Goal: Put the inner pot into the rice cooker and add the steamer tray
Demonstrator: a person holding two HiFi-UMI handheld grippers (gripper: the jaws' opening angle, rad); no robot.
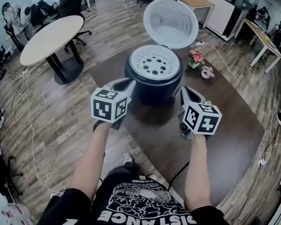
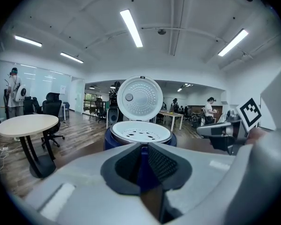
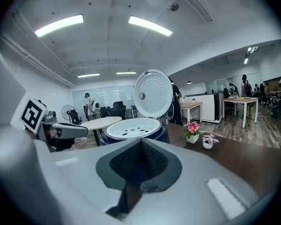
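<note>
The dark blue rice cooker (image 1: 153,81) stands on the brown table (image 1: 215,139) with its lid (image 1: 171,22) swung up. A white steamer tray (image 1: 154,63) with several holes lies in its mouth and hides what is under it. My left gripper (image 1: 129,82) sits at the cooker's left side, a little short of it. Its jaws (image 2: 143,146) stand a narrow slit apart with nothing between them. My right gripper (image 1: 184,91) is at the cooker's right side, its jaws (image 3: 140,142) shut and empty. Both point at the tray (image 2: 140,131) (image 3: 133,128).
Two small flower pots (image 1: 195,57) (image 1: 207,71) stand on the table, right of the cooker. A round pale table (image 1: 51,36) and office chairs are on the wood floor to the left. Cables run across the floor. People stand far off in the room.
</note>
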